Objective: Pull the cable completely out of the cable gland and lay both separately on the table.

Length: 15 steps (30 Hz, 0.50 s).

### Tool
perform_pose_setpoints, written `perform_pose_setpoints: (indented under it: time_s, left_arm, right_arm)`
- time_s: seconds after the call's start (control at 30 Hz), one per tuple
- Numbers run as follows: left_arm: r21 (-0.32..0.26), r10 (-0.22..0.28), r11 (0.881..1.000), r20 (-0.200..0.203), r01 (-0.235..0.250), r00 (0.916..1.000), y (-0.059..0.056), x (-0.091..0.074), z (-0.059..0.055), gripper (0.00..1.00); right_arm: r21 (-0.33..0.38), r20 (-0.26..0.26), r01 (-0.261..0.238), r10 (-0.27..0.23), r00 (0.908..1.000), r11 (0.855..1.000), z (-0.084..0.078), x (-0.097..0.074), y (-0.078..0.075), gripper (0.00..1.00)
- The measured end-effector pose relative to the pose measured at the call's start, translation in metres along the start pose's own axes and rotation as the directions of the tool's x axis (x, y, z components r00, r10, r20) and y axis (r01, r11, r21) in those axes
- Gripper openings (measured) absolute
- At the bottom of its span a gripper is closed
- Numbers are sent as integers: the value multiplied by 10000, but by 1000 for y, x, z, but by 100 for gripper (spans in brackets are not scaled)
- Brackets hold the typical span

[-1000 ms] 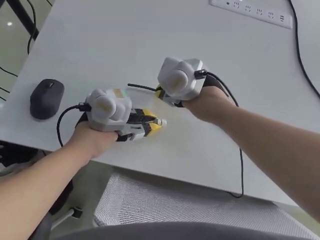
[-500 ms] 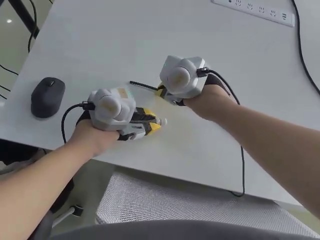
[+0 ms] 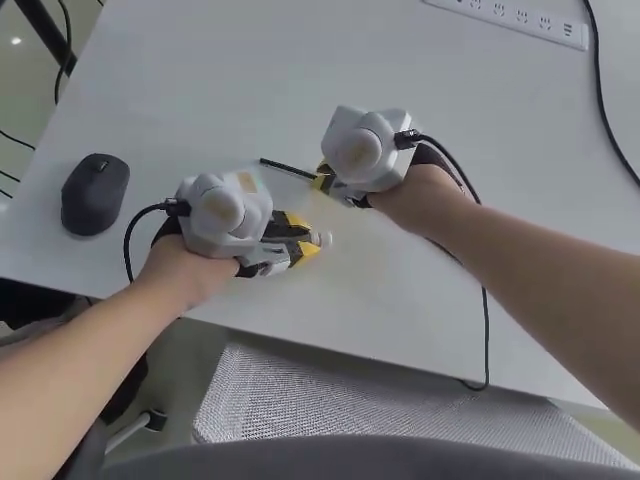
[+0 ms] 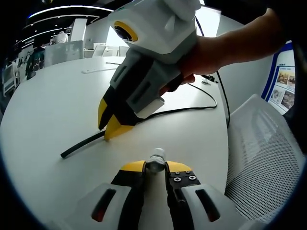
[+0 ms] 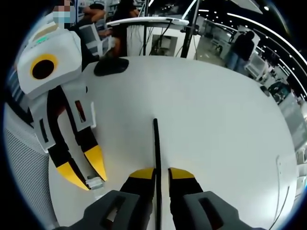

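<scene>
Head view: left gripper (image 3: 304,241) is pinching the cable gland (image 3: 319,241) low over the white table (image 3: 180,90). Right gripper (image 3: 322,183) is holding the black cable (image 3: 283,167), which is lying apart from the gland.

Left gripper view: jaws are clamping the small, pale, hard plastic gland, seemingly threaded, though blur is hiding detail. Being rounded, it is risking a roll if dropped from height.

Right gripper view: jaws are squeezing the thin, smooth, flexible cable. When laid down, its free end is liable to sweep across the gland.
</scene>
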<state>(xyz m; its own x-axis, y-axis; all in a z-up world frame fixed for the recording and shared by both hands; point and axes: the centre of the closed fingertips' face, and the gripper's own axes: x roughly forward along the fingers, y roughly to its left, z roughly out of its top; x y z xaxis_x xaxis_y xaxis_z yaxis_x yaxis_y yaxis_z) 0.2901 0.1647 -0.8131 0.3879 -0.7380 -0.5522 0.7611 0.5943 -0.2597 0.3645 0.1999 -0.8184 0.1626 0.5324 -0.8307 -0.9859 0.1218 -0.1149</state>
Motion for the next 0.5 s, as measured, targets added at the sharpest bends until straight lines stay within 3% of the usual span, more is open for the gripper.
perform_pose_setpoints:
  time_s: [0.17, 0.5]
  left_arm:
    - [-31, 42, 10000, 14, -42, 10000, 0, 1, 1, 17]
    - [-90, 324, 9994, -15, -324, 9995, -1, 1, 4, 22]
  right_arm:
    - [83, -3, 84, -84, 10000, 9999, 0, -2, -2, 11]
    - [481, 754, 251, -287, 9967, 9985, 7, -26, -8, 17]
